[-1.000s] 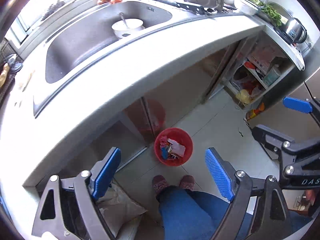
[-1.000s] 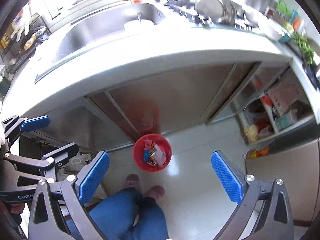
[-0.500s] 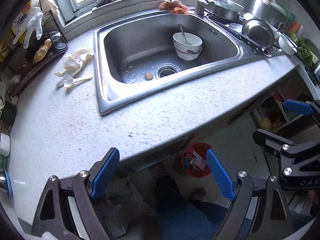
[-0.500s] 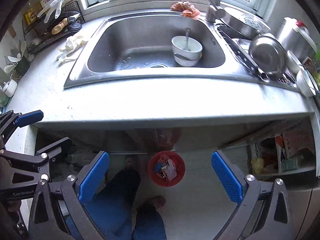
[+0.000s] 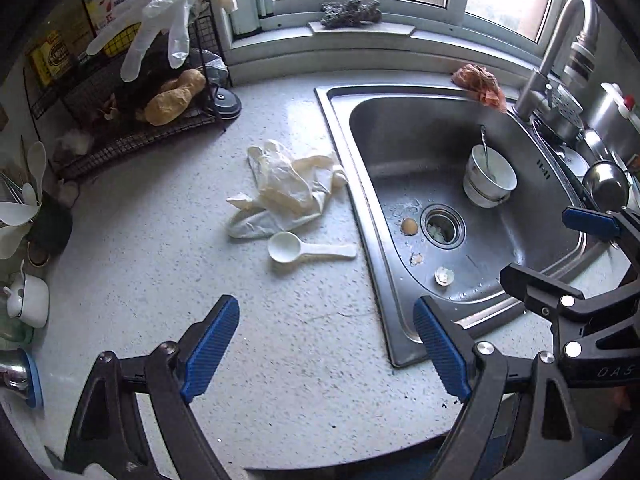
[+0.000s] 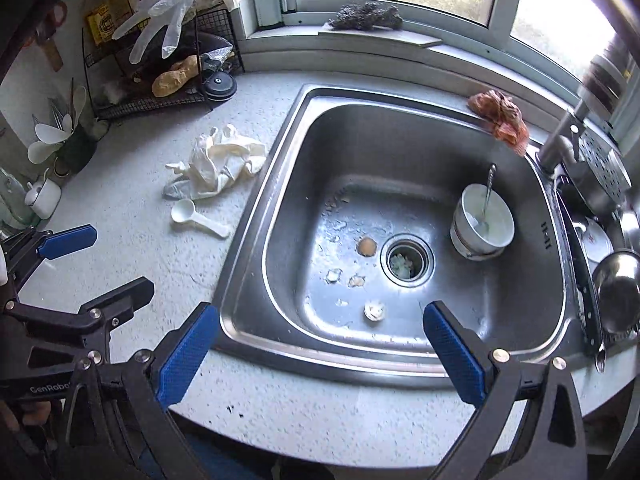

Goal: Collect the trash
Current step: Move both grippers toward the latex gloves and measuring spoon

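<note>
- A speckled grey kitchen countertop (image 5: pixel 168 264) runs under a window, with a stainless steel sink (image 6: pixel 280 184) set into it and a tall faucet (image 5: pixel 560 40) at the far right corner.
- In the basin, bits of trash lie around the drain (image 6: pixel 406 262): a brownish eggshell half (image 6: pixel 366 246) just left of the drain, a pale shell piece (image 6: pixel 374 310) nearer the front wall, and smaller shell fragments (image 6: pixel 355 281) between them.
- A stack of white bowls (image 6: pixel 482 228) with a spoon standing in it sits to the right of the drain.
- An orange rag (image 6: pixel 500 118) hangs over the sink's back rim beside the faucet.
- On the counter left of the sink lie crumpled cream rubber gloves (image 5: pixel 288 188), with a white plastic scoop (image 5: pixel 308 249) just in front of them.
- A black wire rack (image 5: pixel 132 120) stands in the back left corner, a clear disposable glove (image 5: pixel 152 16) draped over its top.
- The left gripper (image 5: pixel 326 350) hovers above the counter at the sink's left front corner, its blue pads spread wide with nothing between them.
- The right gripper (image 6: pixel 320 354) hangs over the sink's front rim, its fingers likewise spread apart and empty, clear of the shell pieces below.
</note>
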`<state>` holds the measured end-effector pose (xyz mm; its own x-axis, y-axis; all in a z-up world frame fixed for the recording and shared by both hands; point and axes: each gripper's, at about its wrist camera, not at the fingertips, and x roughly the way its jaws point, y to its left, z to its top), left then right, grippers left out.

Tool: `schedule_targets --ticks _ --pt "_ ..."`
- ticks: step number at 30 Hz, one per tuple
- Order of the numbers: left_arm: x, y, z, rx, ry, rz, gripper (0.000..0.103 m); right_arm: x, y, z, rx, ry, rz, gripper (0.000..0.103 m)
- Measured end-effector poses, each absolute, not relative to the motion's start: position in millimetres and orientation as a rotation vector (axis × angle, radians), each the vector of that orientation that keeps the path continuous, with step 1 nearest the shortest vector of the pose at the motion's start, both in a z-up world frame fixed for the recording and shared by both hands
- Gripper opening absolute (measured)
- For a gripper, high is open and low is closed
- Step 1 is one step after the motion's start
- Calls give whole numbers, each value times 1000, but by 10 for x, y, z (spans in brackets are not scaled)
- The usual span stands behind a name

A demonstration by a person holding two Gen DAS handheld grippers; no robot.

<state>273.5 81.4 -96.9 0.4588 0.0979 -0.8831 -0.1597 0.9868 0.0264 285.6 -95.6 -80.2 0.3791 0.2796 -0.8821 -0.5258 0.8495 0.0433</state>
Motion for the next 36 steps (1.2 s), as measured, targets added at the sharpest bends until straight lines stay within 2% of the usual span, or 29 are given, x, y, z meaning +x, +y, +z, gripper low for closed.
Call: schedule_targets --ticks 15,30,31,34,36 --pt "3158 2114 -936 -191 1069 337 88 3597 335 -783 -411 1046 720 102" --pt "3276 2681 -1585 -302 1208 429 88 3853 1130 -1494 -585 1187 858 102" --pt "3279 2705 -1609 -311 1212 430 88 3854 1165 -1520 -592 1191 864 100" --pt "3290 2750 -1661 -314 1226 440 88 3862 1252 -1630 -600 1257 886 79" --pt "3276 2759 -1669 -308 1225 438 88 3831 1305 -1646 -616 1245 883 77"
